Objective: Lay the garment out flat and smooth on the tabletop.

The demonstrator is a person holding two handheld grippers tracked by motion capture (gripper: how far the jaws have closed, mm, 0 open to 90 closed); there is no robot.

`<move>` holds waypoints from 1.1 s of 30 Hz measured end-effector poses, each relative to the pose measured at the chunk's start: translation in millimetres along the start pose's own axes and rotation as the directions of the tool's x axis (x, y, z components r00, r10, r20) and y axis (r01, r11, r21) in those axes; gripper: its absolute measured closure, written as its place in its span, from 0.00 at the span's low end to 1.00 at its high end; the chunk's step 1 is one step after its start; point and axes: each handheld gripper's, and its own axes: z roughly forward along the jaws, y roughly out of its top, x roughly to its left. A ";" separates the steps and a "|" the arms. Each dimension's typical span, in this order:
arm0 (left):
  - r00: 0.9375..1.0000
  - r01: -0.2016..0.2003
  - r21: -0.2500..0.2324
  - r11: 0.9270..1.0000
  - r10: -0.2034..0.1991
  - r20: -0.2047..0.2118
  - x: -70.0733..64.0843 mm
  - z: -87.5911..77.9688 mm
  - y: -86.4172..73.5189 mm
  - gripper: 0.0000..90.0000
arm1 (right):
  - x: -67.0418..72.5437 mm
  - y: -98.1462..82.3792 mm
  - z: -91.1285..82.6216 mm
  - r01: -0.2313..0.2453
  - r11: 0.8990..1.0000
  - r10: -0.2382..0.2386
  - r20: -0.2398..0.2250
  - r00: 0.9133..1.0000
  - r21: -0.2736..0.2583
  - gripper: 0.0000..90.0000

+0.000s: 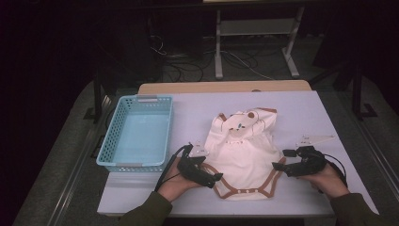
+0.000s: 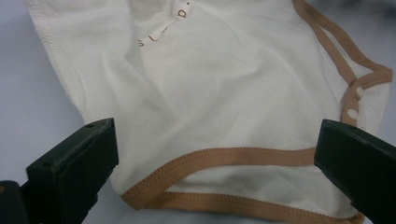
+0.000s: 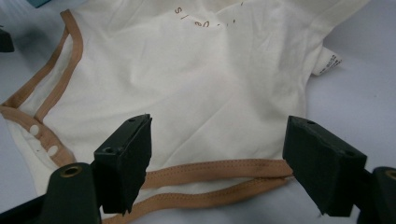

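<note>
Cream baby bodysuit (image 1: 244, 155) with tan trim lies flat on the desk (image 1: 306, 113), between both tongs. Left tongs (image 1: 217, 177) gape apart at its lower left leg hem, right tongs (image 1: 277, 165) gape apart over the right leg hem; neither clamps cloth. Blue basket (image 1: 136, 134) sits beyond the left tongs.

Bodysuit print: small brown letters on the cream bodysuit (image 2: 224, 79), below the bear picture on its front (image 1: 241, 125).
Left gripper view: the letters "s l" and a further "p" or "d" can be made out (image 2: 163, 32); the rest is lost in a fold.
Right gripper view: the same line reads about "s l e e" (image 3: 191, 16), cut off by the top edge.
Side label: white tag (image 3: 327, 63) at the bodysuit's side seam, faint printing, too small to read.
</note>
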 end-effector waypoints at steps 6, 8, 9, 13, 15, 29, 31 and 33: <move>1.000 0.001 -0.013 1.000 -0.001 -0.009 3.1 1.4 7.8 0.00 | 3.4 -6.0 -1.4 0.007 1.000 -0.007 -0.006 1.000 0.008 0.25; 1.000 0.001 -0.018 1.000 -0.002 -0.017 4.6 2.2 10.8 0.00 | 4.4 -7.2 -1.5 0.003 1.000 -0.003 -0.008 1.000 0.009 0.25; 1.000 0.005 -0.021 1.000 -0.006 -0.018 5.7 2.7 12.6 0.00 | 4.6 -7.7 -2.0 0.003 1.000 -0.003 -0.006 1.000 0.011 0.25; 1.000 0.012 -0.029 1.000 -0.013 -0.029 8.1 3.9 17.4 0.00 | 4.4 -9.6 -3.3 0.002 1.000 -0.002 -0.005 1.000 0.005 0.25; 0.999 0.014 -0.034 0.999 -0.015 -0.036 9.7 4.2 20.1 0.00 | 4.1 -10.5 -3.9 0.001 1.000 -0.001 -0.003 1.000 0.006 0.25; 0.996 0.052 -0.076 0.996 -0.058 -0.074 26.2 5.1 40.7 0.00 | 4.1 -10.6 -1.2 0.002 1.000 -0.002 -0.005 1.000 0.012 0.25; 0.995 0.056 -0.074 0.996 -0.061 -0.076 27.6 6.1 44.4 0.00 | 4.1 -10.4 -1.1 0.004 1.000 -0.004 -0.005 1.000 0.014 0.25; 0.995 0.053 -0.075 0.996 -0.059 -0.079 29.7 6.6 47.8 0.00 | 4.4 -10.4 -0.8 0.003 1.000 -0.003 -0.005 1.000 0.014 0.25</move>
